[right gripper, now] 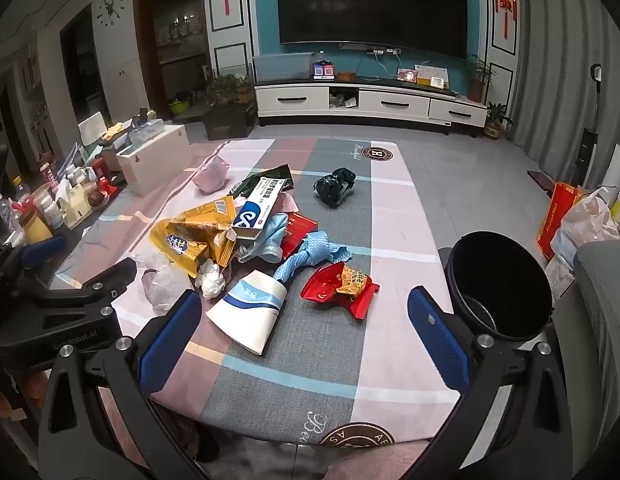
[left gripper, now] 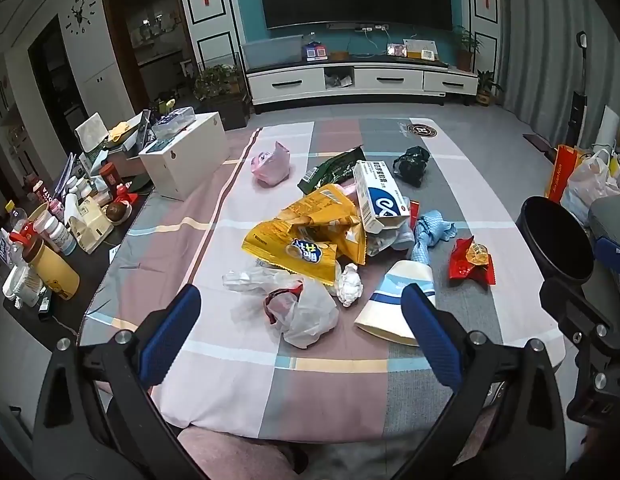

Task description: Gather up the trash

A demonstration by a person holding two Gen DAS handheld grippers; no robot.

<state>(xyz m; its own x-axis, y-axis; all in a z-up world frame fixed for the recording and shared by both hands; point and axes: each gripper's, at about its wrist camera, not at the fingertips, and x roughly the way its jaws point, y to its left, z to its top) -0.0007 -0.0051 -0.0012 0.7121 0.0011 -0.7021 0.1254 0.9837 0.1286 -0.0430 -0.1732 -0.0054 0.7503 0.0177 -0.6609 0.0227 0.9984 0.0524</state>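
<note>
blue-padded left gripper (left gripper: 300, 334) and right gripper (right gripper: 304, 332) jaws spread, grasping nothing.

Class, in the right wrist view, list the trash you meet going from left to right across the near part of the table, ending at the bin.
Clear plastic bag → crumpled tissue → paper cup → red snack wrapper → black bin.

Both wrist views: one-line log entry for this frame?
stage: pre-grasp | left gripper: open, empty | right gripper: open, empty | trash: on table | black bin: right of table
</note>
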